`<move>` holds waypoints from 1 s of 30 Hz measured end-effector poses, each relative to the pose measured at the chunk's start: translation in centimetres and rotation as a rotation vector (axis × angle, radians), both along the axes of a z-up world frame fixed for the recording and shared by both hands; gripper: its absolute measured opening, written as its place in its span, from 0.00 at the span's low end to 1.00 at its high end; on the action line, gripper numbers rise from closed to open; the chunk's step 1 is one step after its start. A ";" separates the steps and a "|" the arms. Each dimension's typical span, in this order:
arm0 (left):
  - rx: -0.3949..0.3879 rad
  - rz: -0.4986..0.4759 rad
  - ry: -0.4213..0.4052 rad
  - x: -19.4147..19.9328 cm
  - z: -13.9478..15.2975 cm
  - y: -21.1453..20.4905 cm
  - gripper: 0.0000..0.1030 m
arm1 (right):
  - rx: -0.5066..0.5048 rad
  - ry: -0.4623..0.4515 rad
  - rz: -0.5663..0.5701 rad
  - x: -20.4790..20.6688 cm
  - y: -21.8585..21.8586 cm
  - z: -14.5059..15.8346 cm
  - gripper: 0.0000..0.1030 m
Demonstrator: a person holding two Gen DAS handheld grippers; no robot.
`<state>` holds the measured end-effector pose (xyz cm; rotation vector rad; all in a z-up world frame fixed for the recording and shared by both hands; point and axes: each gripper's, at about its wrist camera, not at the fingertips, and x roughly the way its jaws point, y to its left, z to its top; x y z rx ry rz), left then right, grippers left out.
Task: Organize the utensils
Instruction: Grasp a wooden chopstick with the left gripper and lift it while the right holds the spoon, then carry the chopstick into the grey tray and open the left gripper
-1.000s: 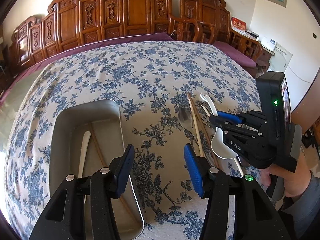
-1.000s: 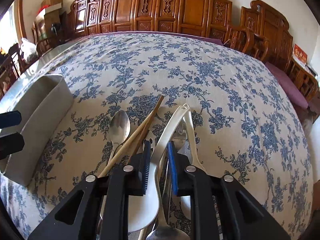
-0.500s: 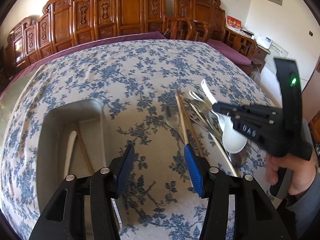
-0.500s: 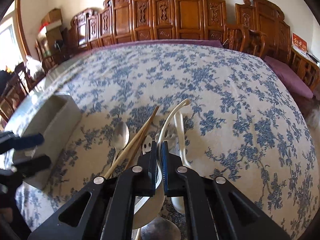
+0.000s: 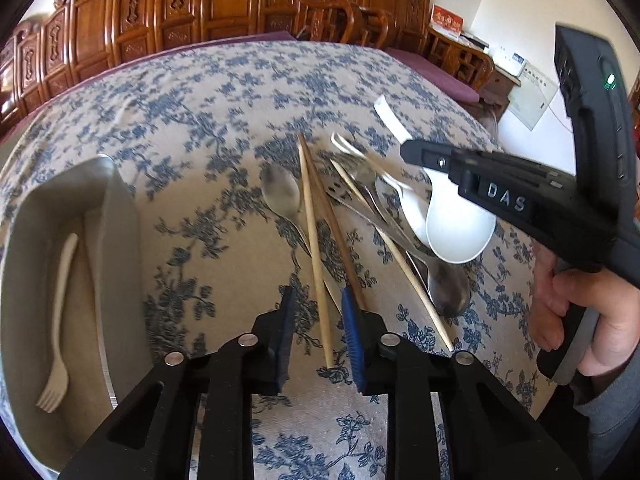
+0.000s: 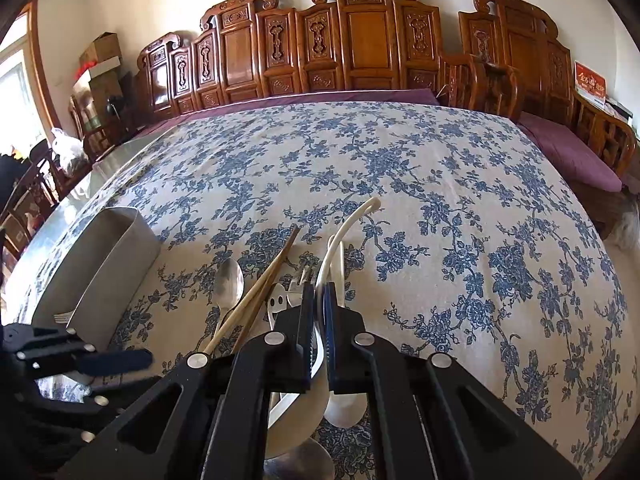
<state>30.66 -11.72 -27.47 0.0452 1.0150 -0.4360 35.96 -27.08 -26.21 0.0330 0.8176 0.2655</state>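
A pile of utensils lies on the floral tablecloth: wooden chopsticks (image 5: 316, 248), a metal spoon (image 5: 282, 194), a metal fork (image 5: 352, 156) and white spoons. My right gripper (image 6: 319, 332) is shut on a white plastic spoon (image 5: 456, 226) and holds it lifted over the pile; its handle (image 6: 348, 226) curves up ahead of the fingers. My left gripper (image 5: 316, 330) is open, its fingers on either side of the near ends of the chopsticks. A metal tray (image 5: 120, 240) at the left holds a white plastic fork (image 5: 58, 328).
Carved wooden chairs (image 6: 360, 40) line the table's far side. The tray also shows at the left of the right wrist view (image 6: 116, 256). A purple cloth (image 6: 572, 152) edges the table at the back and right.
My right gripper has shut on the white spoon and lifted it off the pile. My left gripper has moved right from the tray to the chopsticks and its fingers have narrowed.
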 end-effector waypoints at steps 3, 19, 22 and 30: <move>0.007 -0.003 0.019 0.0 -0.8 -0.4 0.13 | -0.004 0.003 0.004 -0.1 0.2 -0.1 0.06; -0.004 0.020 -0.020 -0.4 0.2 0.7 0.04 | 0.011 0.001 0.012 -0.5 0.4 0.2 0.06; -0.017 0.028 -0.041 -0.9 1.2 1.2 0.04 | 0.009 0.000 0.016 -0.8 0.6 0.3 0.06; -0.032 0.048 -0.108 -2.6 4.0 2.9 0.04 | 0.018 -0.007 0.024 -1.7 1.2 0.6 0.06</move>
